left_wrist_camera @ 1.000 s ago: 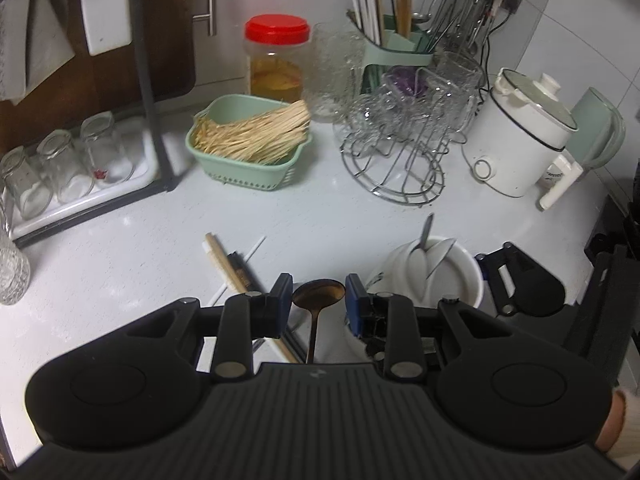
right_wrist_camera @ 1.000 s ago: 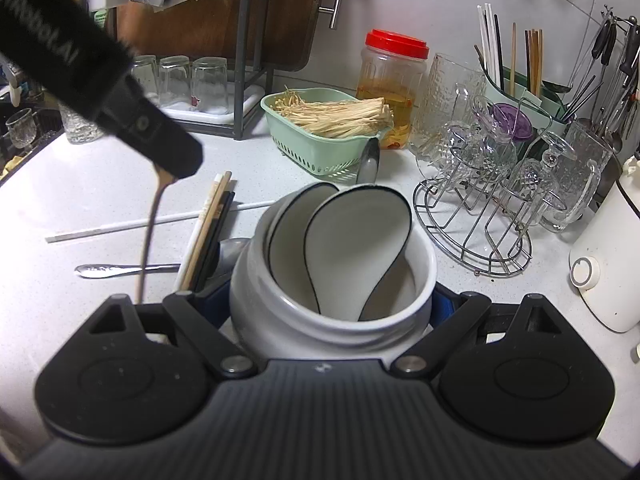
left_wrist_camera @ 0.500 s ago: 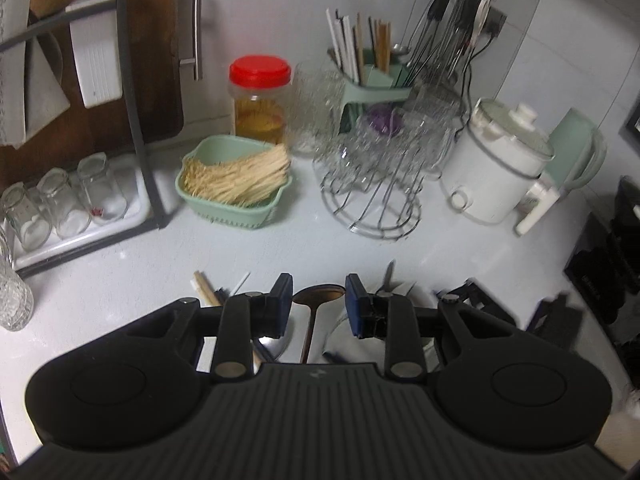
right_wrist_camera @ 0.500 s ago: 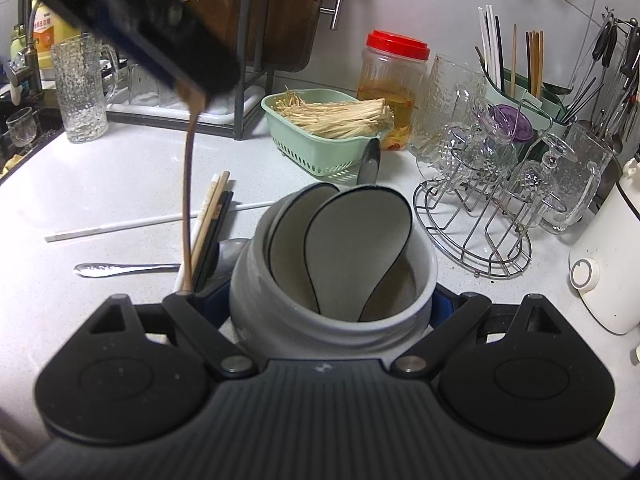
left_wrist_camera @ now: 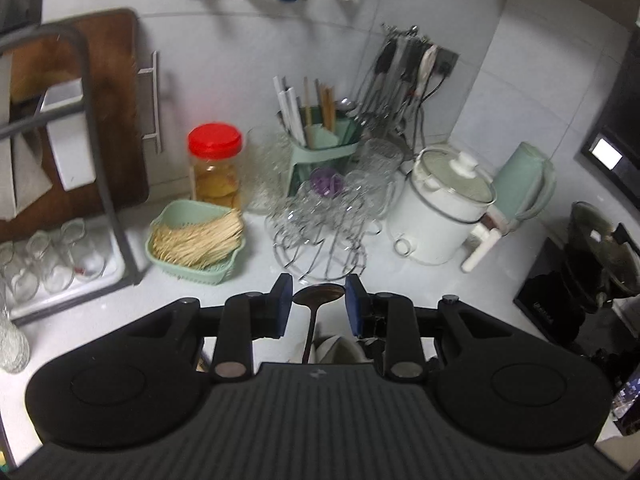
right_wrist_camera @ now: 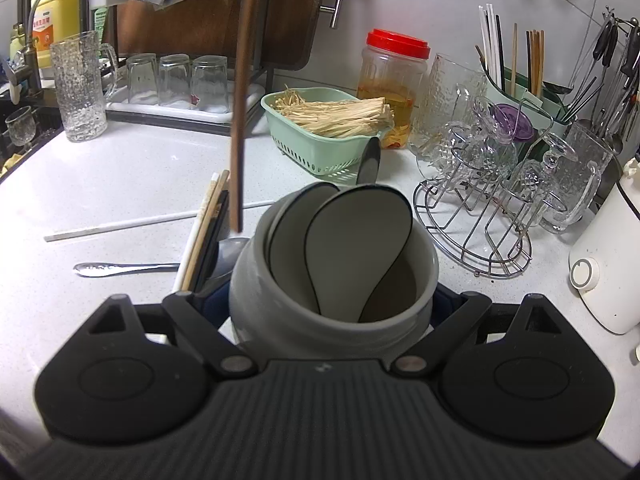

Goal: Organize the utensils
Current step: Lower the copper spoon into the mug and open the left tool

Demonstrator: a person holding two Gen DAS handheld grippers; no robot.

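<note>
My left gripper [left_wrist_camera: 319, 300] is shut on the bowl of a brown wooden spoon [left_wrist_camera: 319, 294], high above the counter. Its long handle [right_wrist_camera: 240, 120] hangs straight down in the right wrist view, and the tip ends just left of the jar's rim. My right gripper [right_wrist_camera: 332, 304] is shut on a white ceramic jar [right_wrist_camera: 272, 320] standing on the counter. The jar holds two white spoons [right_wrist_camera: 360, 240] and a metal utensil handle [right_wrist_camera: 370, 164]. Chopsticks [right_wrist_camera: 204, 236], a metal spoon [right_wrist_camera: 124, 268] and a white chopstick [right_wrist_camera: 140, 222] lie on the counter left of the jar.
A green basket of skewers [right_wrist_camera: 320, 136], a red-lidded jar [right_wrist_camera: 392, 80] and a wire rack of glasses [right_wrist_camera: 480, 200] stand behind the jar. A green utensil holder [left_wrist_camera: 320, 136] and a white cooker [left_wrist_camera: 440, 216] are at the back right. A dish rack with glasses [right_wrist_camera: 176, 80] stands left.
My left gripper has risen with the wooden spoon, so the handle tip now hangs above the counter beside the jar. The right gripper and the jar have kept still.
</note>
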